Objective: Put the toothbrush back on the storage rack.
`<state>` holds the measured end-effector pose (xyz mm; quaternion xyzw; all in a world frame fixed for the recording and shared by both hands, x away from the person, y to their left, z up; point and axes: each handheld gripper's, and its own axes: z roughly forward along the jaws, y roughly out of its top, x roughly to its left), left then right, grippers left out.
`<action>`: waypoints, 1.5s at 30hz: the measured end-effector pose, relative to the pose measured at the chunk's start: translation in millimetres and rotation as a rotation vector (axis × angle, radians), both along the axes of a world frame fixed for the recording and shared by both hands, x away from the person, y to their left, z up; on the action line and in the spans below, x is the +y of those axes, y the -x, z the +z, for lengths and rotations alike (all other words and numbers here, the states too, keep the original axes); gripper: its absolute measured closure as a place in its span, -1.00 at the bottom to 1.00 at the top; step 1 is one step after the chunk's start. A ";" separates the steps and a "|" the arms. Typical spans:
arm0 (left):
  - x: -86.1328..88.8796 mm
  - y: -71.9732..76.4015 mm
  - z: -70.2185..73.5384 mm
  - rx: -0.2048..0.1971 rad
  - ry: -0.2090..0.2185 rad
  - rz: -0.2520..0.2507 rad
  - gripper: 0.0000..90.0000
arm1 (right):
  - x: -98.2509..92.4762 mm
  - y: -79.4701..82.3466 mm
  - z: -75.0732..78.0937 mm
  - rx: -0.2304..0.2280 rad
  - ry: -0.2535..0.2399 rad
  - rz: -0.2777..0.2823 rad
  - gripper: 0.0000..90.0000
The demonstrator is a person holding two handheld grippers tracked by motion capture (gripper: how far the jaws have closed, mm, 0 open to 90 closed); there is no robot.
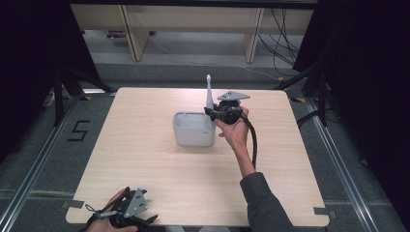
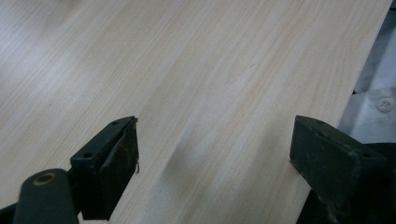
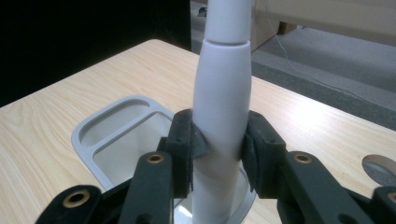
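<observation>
A white electric toothbrush (image 1: 209, 94) stands upright over the right end of a pale grey holder cup (image 1: 193, 129) near the middle of the table. My right gripper (image 1: 211, 114) is shut on its thick handle (image 3: 221, 116), the black pads pressing both sides. The toothbrush's lower end reaches down into the holder's (image 3: 100, 135) larger compartment, and a smaller compartment lies beside it. My left gripper (image 1: 145, 220) rests at the table's near left corner, held in a hand. In the left gripper view its jaws stand wide apart above bare wood, left gripper (image 2: 215, 154) holding nothing.
The light wood table (image 1: 145, 159) has its near edge just by the left gripper. A black cable (image 1: 252, 140) trails from the right gripper along the forearm. Wooden furniture legs (image 1: 133, 34) and loose cables stand on the grey floor beyond the far edge.
</observation>
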<state>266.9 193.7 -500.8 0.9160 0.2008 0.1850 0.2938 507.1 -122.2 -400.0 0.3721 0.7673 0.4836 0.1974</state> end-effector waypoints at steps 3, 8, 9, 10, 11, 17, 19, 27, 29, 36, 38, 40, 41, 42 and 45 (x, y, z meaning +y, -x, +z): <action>-0.1 0.2 -0.5 0.006 0.005 0.005 -0.66 | -1.1 -1.9 -3.2 -0.007 0.015 0.007 0.48; 0.0 -0.2 -0.6 0.002 0.001 0.000 -0.66 | -1.4 -2.2 -7.0 0.004 0.019 -0.002 0.48; -0.1 -0.2 -0.5 0.003 0.000 -0.001 -0.66 | -1.2 -2.1 -8.4 0.012 0.009 -0.005 0.48; -0.2 -0.1 -0.4 0.002 0.001 -0.001 -0.66 | -2.5 -2.9 -8.8 -0.004 0.028 -0.002 0.48; -0.2 0.0 -0.2 0.002 0.001 -0.003 -0.66 | -1.9 -3.2 -9.8 0.008 0.018 0.003 0.48; -0.2 -0.2 -0.6 0.003 0.002 -0.002 -0.66 | -1.6 -2.2 -13.5 0.010 0.039 -0.009 0.47; -0.3 -0.2 -0.9 0.004 0.001 -0.001 -0.66 | -1.2 -2.7 -14.0 0.022 0.033 0.003 0.47; -0.3 -0.1 -0.8 0.003 0.002 -0.002 -0.66 | 0.7 -2.3 -17.2 0.042 0.032 -0.014 0.47; -0.1 -0.2 -0.9 0.003 0.002 -0.003 -0.66 | -0.7 -3.8 -18.5 0.027 0.052 0.001 0.47; -1.0 0.3 -2.1 0.001 0.005 0.005 -0.66 | -2.6 -2.8 -23.5 0.056 0.037 -0.013 0.47; -1.0 0.4 -2.1 0.001 0.004 0.004 -0.66 | -3.8 -3.3 -23.8 0.044 0.054 -0.005 0.47; -0.7 0.1 -1.7 0.000 0.002 0.004 -0.66 | -3.4 -3.4 -23.6 0.041 0.016 -0.005 0.41; -1.0 0.7 -1.7 -0.008 -0.002 0.012 -0.66 | -4.0 -3.7 -22.1 0.024 0.005 -0.008 0.36; -1.0 0.8 -1.7 -0.009 -0.003 0.012 -0.66 | -3.3 -2.2 -20.5 0.032 -0.009 -0.024 0.36; -1.0 0.5 -2.1 -0.001 0.011 0.003 -0.66 | -2.6 -1.2 -16.4 0.023 -0.003 -0.018 0.34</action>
